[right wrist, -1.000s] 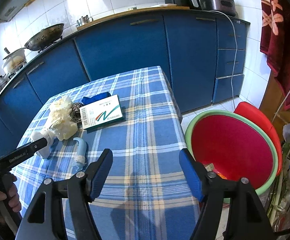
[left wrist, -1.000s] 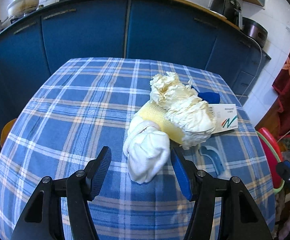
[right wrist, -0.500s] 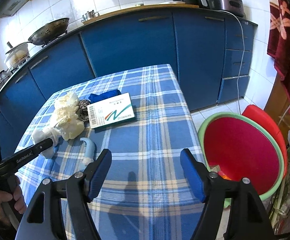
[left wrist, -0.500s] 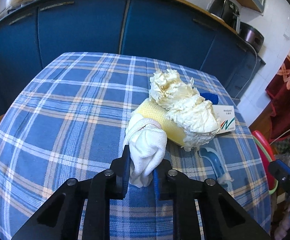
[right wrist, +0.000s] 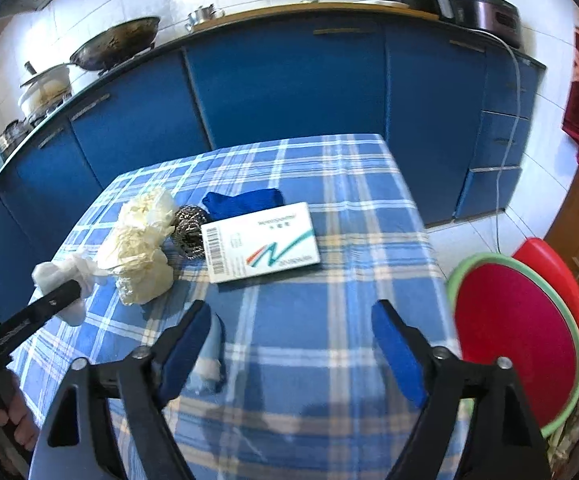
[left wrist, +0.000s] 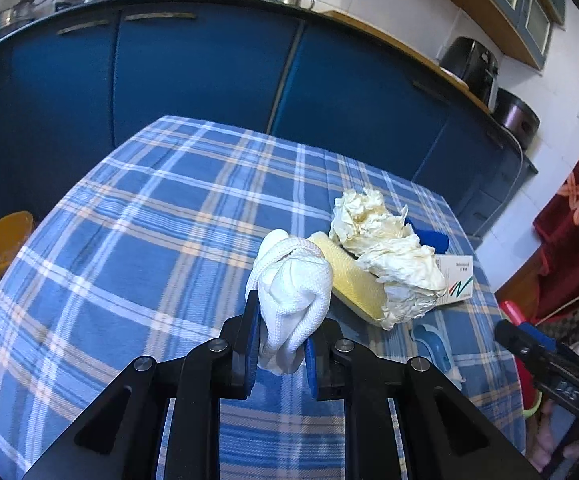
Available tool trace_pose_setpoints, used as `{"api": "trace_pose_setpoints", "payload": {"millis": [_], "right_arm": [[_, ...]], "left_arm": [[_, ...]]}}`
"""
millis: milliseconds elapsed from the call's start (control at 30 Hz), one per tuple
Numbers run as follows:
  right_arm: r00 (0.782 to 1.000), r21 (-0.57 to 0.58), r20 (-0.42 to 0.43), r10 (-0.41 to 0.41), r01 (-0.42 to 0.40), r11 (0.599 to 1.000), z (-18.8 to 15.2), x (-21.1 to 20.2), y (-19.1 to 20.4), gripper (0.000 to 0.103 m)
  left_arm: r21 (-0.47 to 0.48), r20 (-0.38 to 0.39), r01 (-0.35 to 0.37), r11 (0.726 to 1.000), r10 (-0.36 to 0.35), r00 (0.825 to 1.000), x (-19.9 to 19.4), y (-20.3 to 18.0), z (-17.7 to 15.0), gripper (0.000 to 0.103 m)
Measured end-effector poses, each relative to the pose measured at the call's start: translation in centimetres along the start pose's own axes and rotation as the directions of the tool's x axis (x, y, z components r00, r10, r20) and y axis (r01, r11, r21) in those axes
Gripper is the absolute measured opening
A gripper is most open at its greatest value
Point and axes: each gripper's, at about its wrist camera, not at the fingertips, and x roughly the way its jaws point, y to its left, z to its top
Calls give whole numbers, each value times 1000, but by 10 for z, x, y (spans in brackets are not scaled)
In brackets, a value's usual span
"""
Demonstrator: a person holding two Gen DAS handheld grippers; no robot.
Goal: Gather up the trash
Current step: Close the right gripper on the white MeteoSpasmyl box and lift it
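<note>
— What does your left side show?

— My left gripper reaches forward over the near part of the table, tilted slightly down. Wide checked cloth lies bare to the left and ahead; the blue cabinets stand beyond the far edge. My fingers are clamped on the white cloth wad, squeezing its lower end while its knotted top bulges above them. Just behind it lie a yellow sponge and crumpled paper, touching each other.

— And the right?

— My right gripper hovers above the table's near right part, level, pointing toward the cabinets. The table's right edge is close; past it, lower down, sits the red basin. My fingers stand wide apart, holding nothing. A pale blue object lies by my left fingertip; whether they touch I cannot tell. Farther ahead lie a white box, a steel scourer and a dark blue cloth.
</note>
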Motion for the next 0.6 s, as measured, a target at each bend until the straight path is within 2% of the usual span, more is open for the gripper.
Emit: {"api": "trace_pose_setpoints", "payload": {"millis": [200,300,433,600], "right_arm": [[1000,-39,-17,-5,4,999,11,26,10,102],[999,-55,-37,-20,18,998,16,38,11,102],[996,4,-88,0,0,1000,21,52,2,102],[993,75,-111,37,-28,997,26,61,-2,102]], "left_arm": [[-28,16,-2,1000,2,1000,-6,11,2,19],[-38,22,1,999,0,1000,-8,15,3,19],[-50,28,2,999,-1,1000,-12,19,2,19],[-60,32,4,998,-3,999,-12,21,2,19]]}}
